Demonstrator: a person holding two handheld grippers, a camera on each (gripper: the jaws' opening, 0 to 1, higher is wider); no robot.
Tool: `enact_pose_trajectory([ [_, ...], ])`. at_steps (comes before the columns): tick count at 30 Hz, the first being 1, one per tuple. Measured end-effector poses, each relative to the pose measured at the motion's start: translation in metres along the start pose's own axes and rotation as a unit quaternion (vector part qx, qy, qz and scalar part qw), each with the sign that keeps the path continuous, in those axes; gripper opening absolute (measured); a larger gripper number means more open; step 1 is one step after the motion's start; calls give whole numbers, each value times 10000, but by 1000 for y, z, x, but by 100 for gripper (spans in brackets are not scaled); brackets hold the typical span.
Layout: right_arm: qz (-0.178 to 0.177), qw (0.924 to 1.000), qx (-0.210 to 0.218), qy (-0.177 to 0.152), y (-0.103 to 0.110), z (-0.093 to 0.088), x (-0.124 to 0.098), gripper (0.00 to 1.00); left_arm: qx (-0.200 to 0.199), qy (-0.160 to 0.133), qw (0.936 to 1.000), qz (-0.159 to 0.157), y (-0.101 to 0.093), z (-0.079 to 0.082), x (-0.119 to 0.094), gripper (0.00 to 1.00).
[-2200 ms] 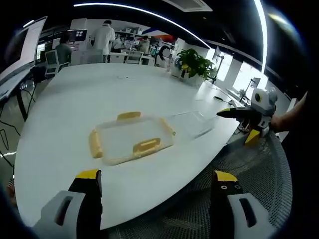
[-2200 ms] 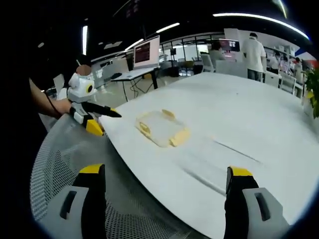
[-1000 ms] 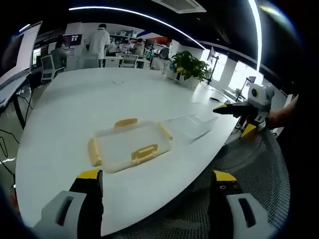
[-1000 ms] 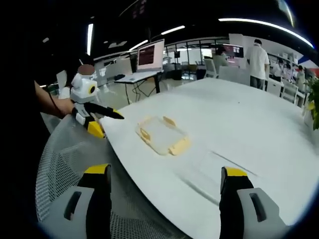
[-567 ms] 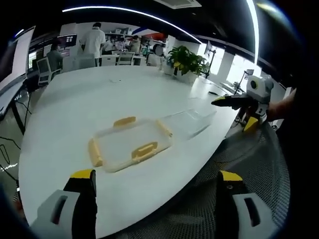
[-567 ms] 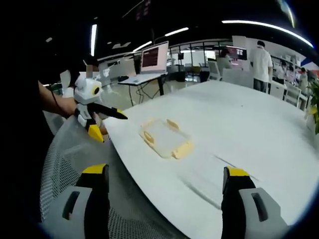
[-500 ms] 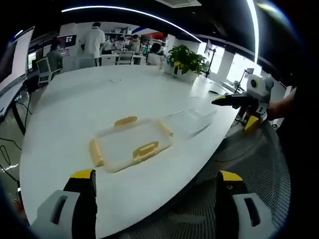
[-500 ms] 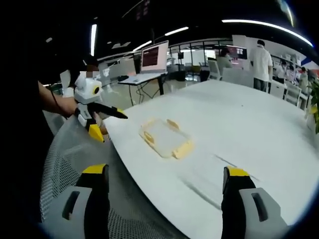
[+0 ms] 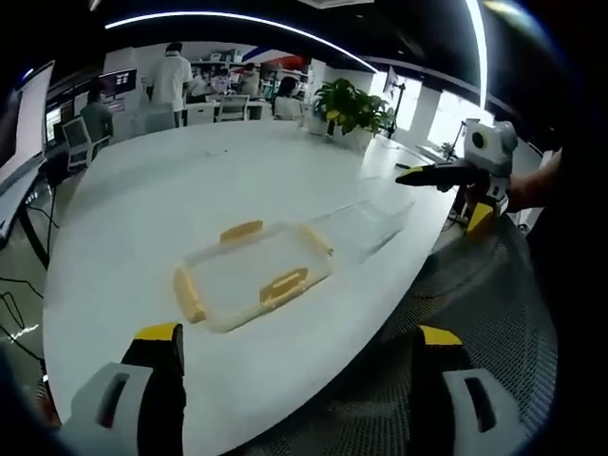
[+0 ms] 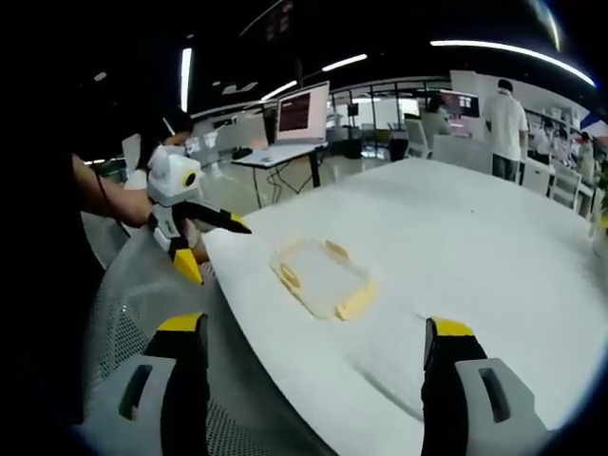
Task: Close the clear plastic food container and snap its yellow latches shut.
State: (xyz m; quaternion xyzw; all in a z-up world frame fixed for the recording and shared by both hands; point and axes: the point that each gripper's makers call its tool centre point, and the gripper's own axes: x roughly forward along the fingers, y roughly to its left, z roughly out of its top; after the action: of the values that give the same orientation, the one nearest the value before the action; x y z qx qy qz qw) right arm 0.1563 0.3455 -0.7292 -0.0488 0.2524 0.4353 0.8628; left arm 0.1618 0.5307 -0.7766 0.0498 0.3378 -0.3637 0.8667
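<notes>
I am looking over a big white round worktop from its near edge. Almost nothing of the job looks done yet. The box is not closed and no latch is snapped, so all of the closing is still left for me.

The lid is lying flat on the worktop, not far from the near edge. It is see-through, with a pale yellow rim. I am counting four yellow latches on it, one on each side, and they are all sticking out loose. In the right gripper view I am seeing the same lid off toward the left, closer to my left hand.

Just beside the lid, on its right, the clear box is sitting with its open top up. It is so clear that it is hard to see, and the two pieces look very close or touching; I cannot tell which.

My left gripper is hanging back over the grey mesh chair, well apart from the lid, with its jaws spread wide and nothing between them. My right gripper is spread wide too, also carrying nothing. In the left gripper view it is hovering past the box near the worktop's edge.

I think the next thing I need is to pick up the lid.
</notes>
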Motion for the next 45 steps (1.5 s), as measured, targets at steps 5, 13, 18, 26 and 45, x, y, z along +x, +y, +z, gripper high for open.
enact_pose_trajectory([
  [5, 56, 9999, -79, 34, -2, 5, 5, 91, 131, 84, 9999, -3, 8, 1, 2, 97],
  [13, 89, 9998, -122, 112, -7, 9, 11, 88, 298, 201, 9993, 53, 19, -5, 7, 94],
  [18, 132, 9996, -216, 151, -9, 12, 16, 88, 430, 255, 9987, -20, 23, -1, 7, 94],
  [26, 203, 9992, -302, 168, -11, 14, 24, 89, 510, 349, 9981, -43, 30, -3, 8, 94],
  [45, 449, 9955, -641, 539, -14, 6, 45, 84, 916, 911, 9913, -234, 40, -11, 17, 88],
])
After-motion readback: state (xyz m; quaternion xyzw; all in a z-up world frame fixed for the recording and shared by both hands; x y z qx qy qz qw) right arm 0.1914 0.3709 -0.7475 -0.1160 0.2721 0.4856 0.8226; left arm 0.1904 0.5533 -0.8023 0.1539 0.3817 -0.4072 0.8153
